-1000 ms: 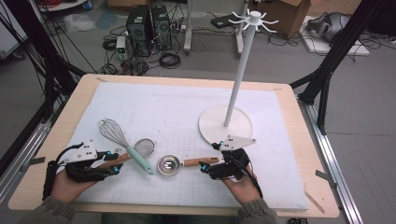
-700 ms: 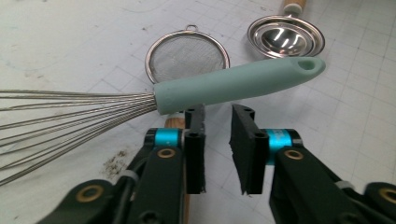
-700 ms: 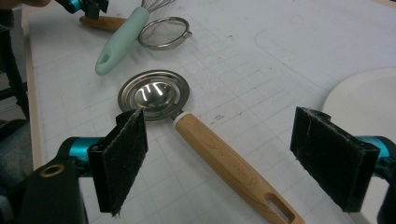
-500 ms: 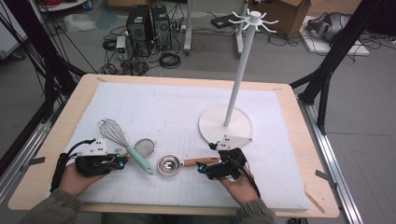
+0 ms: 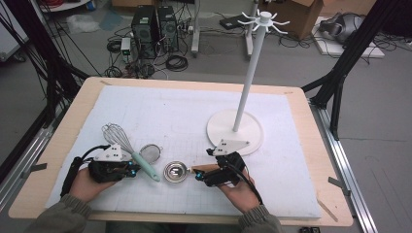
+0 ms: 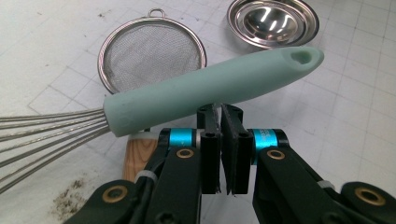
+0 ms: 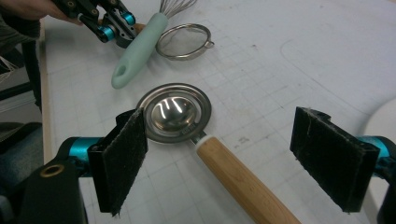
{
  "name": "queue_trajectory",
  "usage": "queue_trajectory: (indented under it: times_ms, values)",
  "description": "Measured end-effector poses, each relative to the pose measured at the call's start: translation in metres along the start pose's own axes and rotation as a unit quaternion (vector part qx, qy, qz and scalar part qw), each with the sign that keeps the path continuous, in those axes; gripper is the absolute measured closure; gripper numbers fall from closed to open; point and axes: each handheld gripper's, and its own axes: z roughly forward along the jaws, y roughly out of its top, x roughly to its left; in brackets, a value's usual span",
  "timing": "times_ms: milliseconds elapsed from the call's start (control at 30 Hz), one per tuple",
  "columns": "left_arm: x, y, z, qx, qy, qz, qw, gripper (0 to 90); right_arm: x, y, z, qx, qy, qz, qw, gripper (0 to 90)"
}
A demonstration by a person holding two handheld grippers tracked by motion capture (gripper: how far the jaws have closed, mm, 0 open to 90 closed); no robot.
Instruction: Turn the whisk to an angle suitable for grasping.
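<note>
the high view looks forward and down over the whole tabletop (image 5: 301, 145). each gripper view sits close above it, looking along its own jaws; both share the whisk (image 6: 210, 88) and strainer (image 7: 184, 41).

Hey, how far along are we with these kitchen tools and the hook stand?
Nothing looks done: the white hook stand holds no tools. In hand: the open right gripper straddles the wooden-handled steel ladle, pads off it. The left gripper is shut and empty beside the mint-handled wire whisk. Left: whisk, ladle and round mesh strainer all lie on the mat.
</note>
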Motion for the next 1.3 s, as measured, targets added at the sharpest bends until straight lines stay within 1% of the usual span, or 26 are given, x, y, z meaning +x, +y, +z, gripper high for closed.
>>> queue_trajectory:
  times_ms: [33,67,267,333,400,433,700,733,767,867,933,1033,1067,1300]
  values:
    - [0.000,0.000,0.001,-0.001,-0.001,-0.003,1.0000,85.6,0.001,0.002,0.003,0.002,0.004,0.000,1.0000,17.8]
    - [0.000,0.001,0.001,0.002,-0.001,0.000,1.0000,85.6,0.003,0.003,0.007,0.005,0.006,-0.004,1.0000,17.8]
    - [0.001,0.002,0.002,0.003,-0.001,0.001,1.0000,85.5,0.008,0.012,0.028,0.017,0.025,-0.011,0.9995,18.3]
    - [0.001,0.002,0.002,-0.001,0.000,-0.004,1.0000,85.4,0.009,0.015,0.035,0.019,0.032,-0.010,0.9993,19.6]
    - [0.002,0.003,0.002,-0.001,0.001,-0.001,1.0000,85.3,0.011,0.017,0.042,0.025,0.037,-0.012,0.9989,20.7]
    - [0.002,0.004,0.002,-0.004,0.001,-0.004,1.0000,85.3,0.012,0.017,0.045,0.028,0.037,-0.012,0.9988,21.7]
    - [0.003,0.008,0.006,0.000,0.000,-0.002,1.0000,85.2,0.023,0.028,0.071,0.041,0.053,-0.034,0.9971,28.1]
    - [0.004,0.008,0.006,0.000,0.000,-0.001,1.0000,85.2,0.024,0.029,0.073,0.042,0.054,-0.037,0.9970,29.2]
    - [0.003,0.008,0.007,-0.003,0.001,-0.006,1.0000,85.1,0.025,0.030,0.076,0.042,0.054,-0.037,0.9969,30.0]
    - [0.004,0.008,0.006,-0.002,0.001,-0.005,1.0000,85.0,0.027,0.032,0.081,0.047,0.056,-0.042,0.9964,30.9]
    - [0.004,0.009,0.007,-0.002,0.001,-0.006,1.0000,85.0,0.027,0.032,0.084,0.048,0.057,-0.039,0.9965,31.7]
    - [0.005,0.009,0.007,-0.002,0.003,-0.004,1.0000,84.9,0.029,0.033,0.088,0.052,0.063,-0.043,0.9957,34.4]
    - [0.005,0.010,0.007,0.000,0.004,-0.004,1.0000,84.9,0.030,0.033,0.090,0.054,0.064,-0.048,0.9953,35.2]
    - [0.007,0.012,0.010,-0.002,0.004,-0.009,1.0000,84.9,0.035,0.035,0.101,0.066,0.069,-0.061,0.9936,41.3]
